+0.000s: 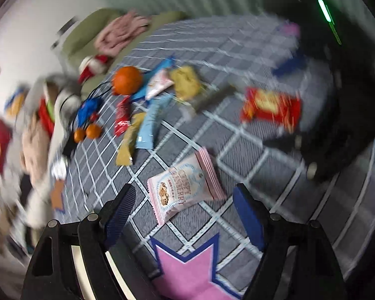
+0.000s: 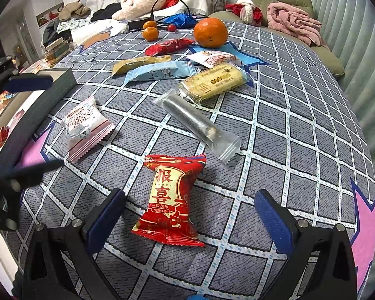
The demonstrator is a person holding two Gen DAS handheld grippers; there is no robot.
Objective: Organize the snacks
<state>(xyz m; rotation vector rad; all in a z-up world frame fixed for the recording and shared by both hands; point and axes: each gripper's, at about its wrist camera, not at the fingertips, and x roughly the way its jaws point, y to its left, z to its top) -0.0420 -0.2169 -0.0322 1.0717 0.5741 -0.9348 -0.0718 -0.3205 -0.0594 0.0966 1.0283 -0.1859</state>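
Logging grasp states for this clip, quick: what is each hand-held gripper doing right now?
Left hand-held gripper: open, empty, over the pink cranberry snack packet.
Right hand-held gripper: open, empty, straddling the red snack packet.

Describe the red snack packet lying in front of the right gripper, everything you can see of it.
The red packet is a glossy, puffed pillow pack with crimped, serrated ends and a cream label panel printed with large red Chinese characters. It looks sealed and lies flat on the checked cloth, long axis running roughly away from the camera, tilted slightly. It sits between the open fingers of the right gripper, which do not touch it. Nothing else touches it; the clear packet lies just beyond.
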